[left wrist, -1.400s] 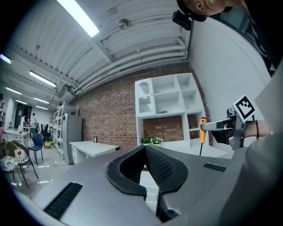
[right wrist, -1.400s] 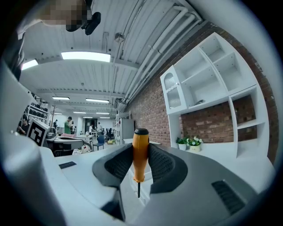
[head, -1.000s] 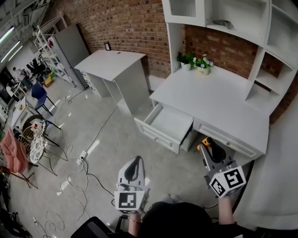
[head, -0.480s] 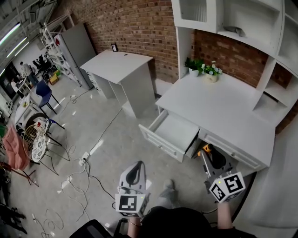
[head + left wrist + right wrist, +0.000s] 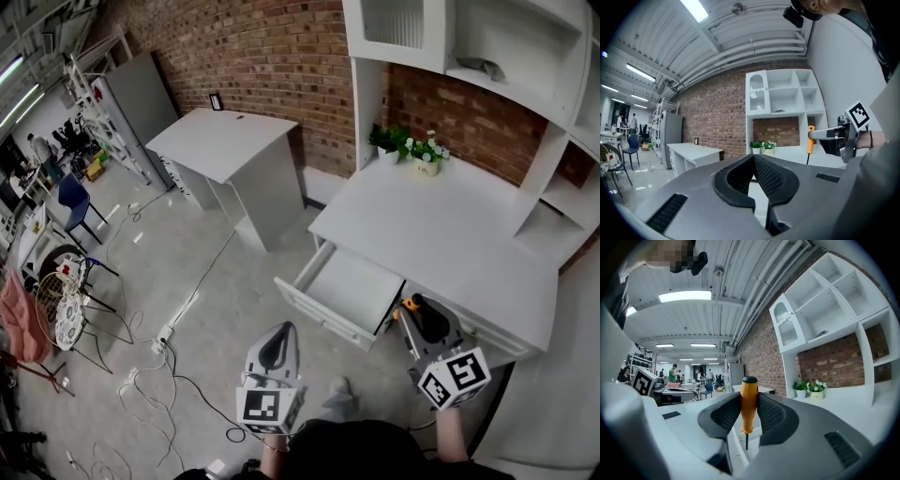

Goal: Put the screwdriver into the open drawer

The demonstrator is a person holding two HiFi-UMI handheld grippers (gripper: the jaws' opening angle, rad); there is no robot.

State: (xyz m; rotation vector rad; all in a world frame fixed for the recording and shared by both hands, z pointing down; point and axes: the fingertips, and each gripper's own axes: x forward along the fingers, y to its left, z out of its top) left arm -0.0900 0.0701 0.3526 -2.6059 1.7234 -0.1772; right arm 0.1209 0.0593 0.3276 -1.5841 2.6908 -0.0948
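Screwdriver (image 5: 749, 408), smooth orange handle clenched in ribbed jaws of right gripper (image 5: 749, 395); left gripper (image 5: 753, 158) jaws together, empty.

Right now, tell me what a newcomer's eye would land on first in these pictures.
The orange screwdriver stands out first, clamped upright between the jaws of the right hand-held gripper, close to the front of the white desk. Next comes the open drawer, pulled out of the desk just to the left of that gripper, with nothing showing inside. A red brick wall backs the whole scene.
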